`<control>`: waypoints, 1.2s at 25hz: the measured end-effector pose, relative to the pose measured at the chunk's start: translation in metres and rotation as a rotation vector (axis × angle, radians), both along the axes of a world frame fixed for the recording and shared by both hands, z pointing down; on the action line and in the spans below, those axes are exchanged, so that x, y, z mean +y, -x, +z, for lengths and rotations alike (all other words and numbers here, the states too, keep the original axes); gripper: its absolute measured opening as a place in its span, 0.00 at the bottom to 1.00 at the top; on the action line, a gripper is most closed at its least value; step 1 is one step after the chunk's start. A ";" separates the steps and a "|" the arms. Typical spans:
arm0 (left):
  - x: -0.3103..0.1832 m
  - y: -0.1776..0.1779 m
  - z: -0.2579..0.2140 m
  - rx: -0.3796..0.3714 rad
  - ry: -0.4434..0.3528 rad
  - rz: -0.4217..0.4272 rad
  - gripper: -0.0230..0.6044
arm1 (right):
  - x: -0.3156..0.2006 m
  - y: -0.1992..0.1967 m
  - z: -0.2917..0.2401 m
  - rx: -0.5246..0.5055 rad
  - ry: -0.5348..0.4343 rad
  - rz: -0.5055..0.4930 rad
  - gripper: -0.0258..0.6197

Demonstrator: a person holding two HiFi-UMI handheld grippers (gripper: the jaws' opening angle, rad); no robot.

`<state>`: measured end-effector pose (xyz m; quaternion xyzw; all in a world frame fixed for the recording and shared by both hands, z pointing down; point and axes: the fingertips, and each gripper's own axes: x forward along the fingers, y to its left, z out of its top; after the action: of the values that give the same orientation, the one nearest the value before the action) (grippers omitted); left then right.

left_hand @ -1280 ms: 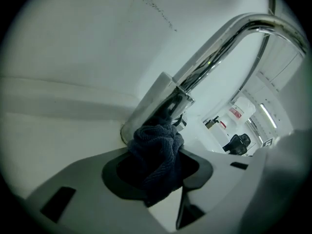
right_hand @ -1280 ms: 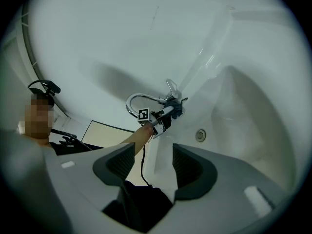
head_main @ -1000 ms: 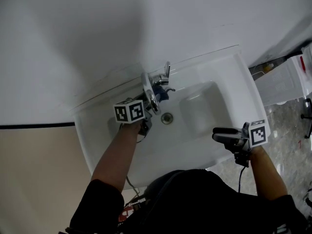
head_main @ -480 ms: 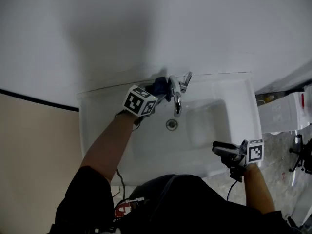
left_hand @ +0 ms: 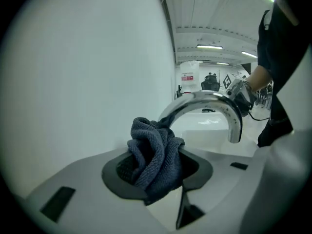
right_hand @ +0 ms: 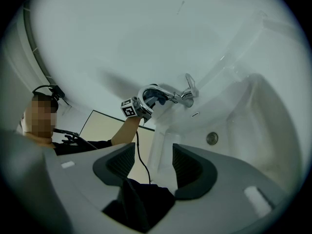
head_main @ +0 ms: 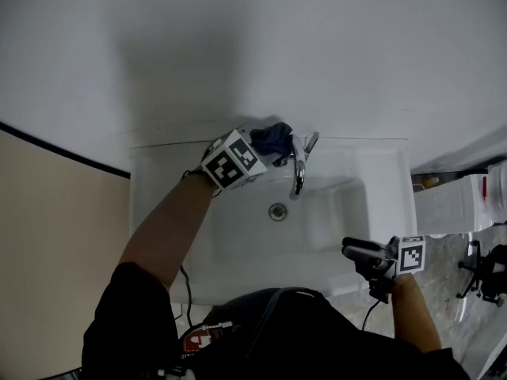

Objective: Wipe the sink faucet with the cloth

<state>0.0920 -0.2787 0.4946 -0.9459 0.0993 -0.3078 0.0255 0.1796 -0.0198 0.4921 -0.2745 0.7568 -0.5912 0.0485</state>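
The chrome faucet (head_main: 299,172) arches over the white sink (head_main: 380,180), its lever (head_main: 310,142) at the back right. A crumpled dark blue cloth (head_main: 272,138) is bunched between the jaws of my left gripper (head_main: 273,146), which is shut on it just left of the spout's top bend, near the wall. In the left gripper view the cloth (left_hand: 155,155) touches the rear of the spout (left_hand: 207,103). My right gripper (head_main: 354,252) hovers at the sink's front right rim, open with nothing in it. In the right gripper view its jaws (right_hand: 152,162) point toward the faucet (right_hand: 170,95).
A drain (head_main: 277,210) sits at the basin's centre. The white wall (head_main: 253,46) rises directly behind the faucet. A white plastic bin (head_main: 455,204) and dark stands are on the floor to the right. A cable hangs from my left arm.
My left gripper has risen from beside the spout low over the basin to the top bend near the wall, rolling as it went, with the cloth still in it. The right gripper barely shifted.
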 end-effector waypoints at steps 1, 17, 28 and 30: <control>0.001 0.000 -0.008 -0.002 -0.027 0.022 0.28 | 0.000 0.001 -0.001 -0.004 -0.003 0.001 0.40; 0.094 0.005 -0.061 -0.514 -0.682 0.659 0.28 | 0.016 0.005 -0.011 -0.059 -0.050 0.021 0.40; 0.163 0.008 -0.031 -0.427 -0.503 0.673 0.28 | 0.024 0.012 -0.004 -0.085 -0.039 0.007 0.40; 0.163 0.010 -0.035 -0.336 -0.358 0.625 0.28 | 0.024 0.011 -0.005 -0.087 -0.046 0.013 0.40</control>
<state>0.0822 -0.1155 0.4595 -0.8476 -0.1468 -0.4135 0.2983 0.1690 0.0045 0.4871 -0.2522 0.7657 -0.5845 0.0914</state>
